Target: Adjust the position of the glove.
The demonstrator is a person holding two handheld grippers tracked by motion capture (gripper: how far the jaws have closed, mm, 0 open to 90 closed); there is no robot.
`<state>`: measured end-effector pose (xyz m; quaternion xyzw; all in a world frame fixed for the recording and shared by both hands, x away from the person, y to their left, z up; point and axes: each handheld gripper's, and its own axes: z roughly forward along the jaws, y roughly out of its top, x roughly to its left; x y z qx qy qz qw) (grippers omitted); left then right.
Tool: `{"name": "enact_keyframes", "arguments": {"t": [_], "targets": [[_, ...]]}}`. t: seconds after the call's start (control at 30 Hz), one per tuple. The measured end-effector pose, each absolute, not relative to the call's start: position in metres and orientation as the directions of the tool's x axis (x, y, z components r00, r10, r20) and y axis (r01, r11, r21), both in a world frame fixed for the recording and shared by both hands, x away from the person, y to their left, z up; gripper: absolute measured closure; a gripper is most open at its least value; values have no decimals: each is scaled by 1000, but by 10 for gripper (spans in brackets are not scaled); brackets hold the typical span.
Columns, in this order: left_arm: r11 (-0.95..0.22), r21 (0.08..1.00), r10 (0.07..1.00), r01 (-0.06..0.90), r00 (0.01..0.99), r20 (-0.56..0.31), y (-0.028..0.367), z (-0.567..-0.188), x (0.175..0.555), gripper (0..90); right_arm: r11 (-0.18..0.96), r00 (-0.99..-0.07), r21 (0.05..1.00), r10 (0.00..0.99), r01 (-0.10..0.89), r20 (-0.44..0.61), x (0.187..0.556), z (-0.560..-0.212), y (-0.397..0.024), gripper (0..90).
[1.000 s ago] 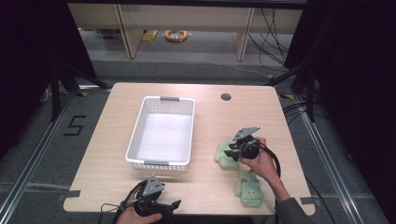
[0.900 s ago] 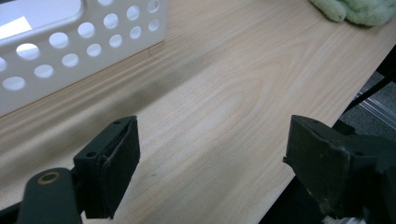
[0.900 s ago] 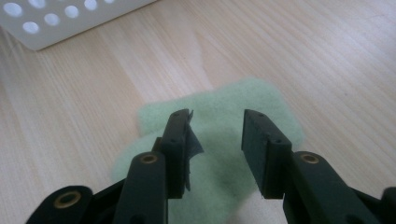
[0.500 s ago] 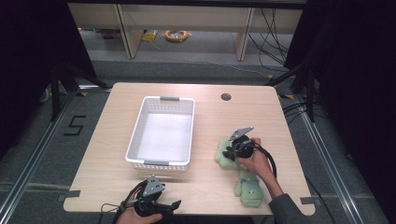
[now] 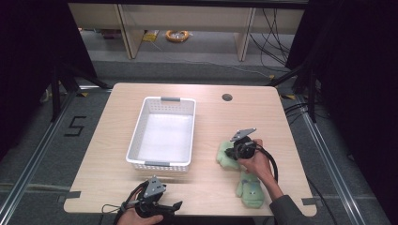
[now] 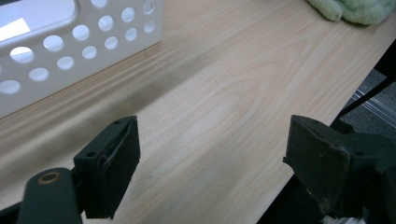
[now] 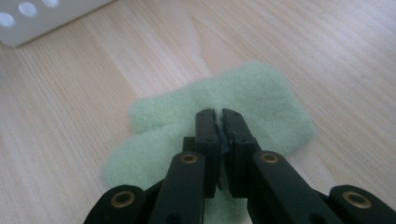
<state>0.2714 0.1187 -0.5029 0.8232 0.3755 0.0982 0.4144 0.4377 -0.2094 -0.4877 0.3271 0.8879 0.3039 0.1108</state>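
Right gripper (image 7: 218, 114): two flat black jaws with brass-coloured pivot rivets, which have just been closing and now stand nearly together, pinching a fold of the pale green fleece mitten (image 7: 261, 100) between the pads. The mitten is soft, fuzzy and rounded at its edges, lying flat on the table with the jaws coming down onto its middle. In the high view this gripper (image 5: 232, 152) sits over the mitten (image 5: 224, 157) just right of the basket, with the grey three-cornered plate on top and a black cable looping back along the person's forearm.

Left gripper (image 6: 210, 154): jaws spread wide, blocky black pads with matt faces, nothing between them but bare tabletop. In the high view it (image 5: 164, 208) rests at the near edge of the table, well apart from the mitten.

A second pale green fleece mitten (image 5: 249, 190), same nap and shape, lies near the front right of the table, just below the right hand.

White plastic rectangular basket (image 5: 141, 126): smooth walls pierced with rows of round holes, grey handles at both short ends, standing at mid-table.

Light wood-grain laminate table (image 5: 117, 105): rounded corners, a round dark cable port (image 5: 227, 97) near the far edge.
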Motion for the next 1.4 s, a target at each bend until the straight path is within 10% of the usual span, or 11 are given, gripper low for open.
{"name": "enact_keyframes", "arguments": {"t": [0.47, 1.4], "targets": [[-379, 758, 696, 531, 703, -145, 120, -500, 271, 174, 515, -772, 697, 630, 498, 86, 389, -452, -201, 869], [-418, 777, 633, 470, 764, -122, 83, -501, 261, 259, 471, -731, 632, 642, 615, 232, 331, -492, -157, 838]]}}
